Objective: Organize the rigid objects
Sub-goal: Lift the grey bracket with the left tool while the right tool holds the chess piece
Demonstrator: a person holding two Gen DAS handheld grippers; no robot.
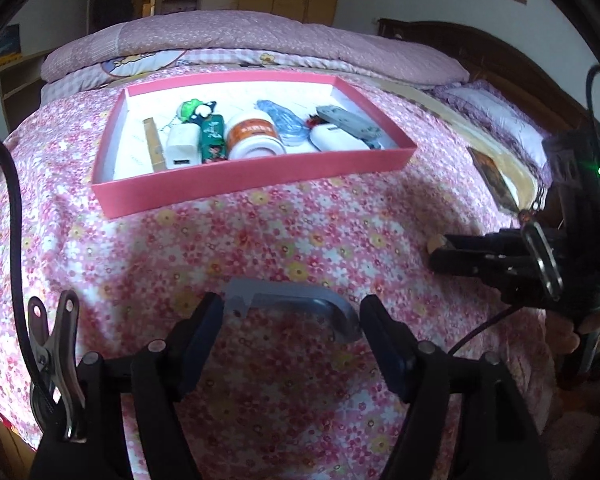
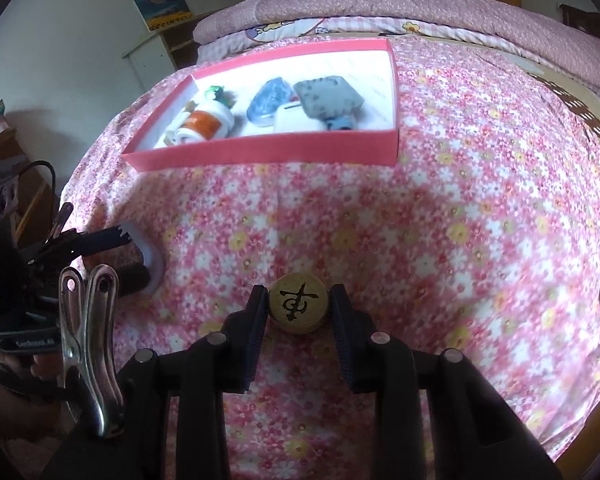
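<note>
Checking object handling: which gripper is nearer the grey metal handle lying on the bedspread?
Left. The left gripper straddles the grey metal handle, jaws open. The right gripper, off to the side, is shut on a wooden disc.

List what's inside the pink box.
Inside the pink box: a white charger, a green pack, a white jar with an orange label, a blue item, a grey piece. Whatever lies beneath them is covered.

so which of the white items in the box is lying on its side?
The white bottle with the orange label, mid-box, cap toward the near wall. The white charger block sits left of it; the white oval case lies flat.
</note>
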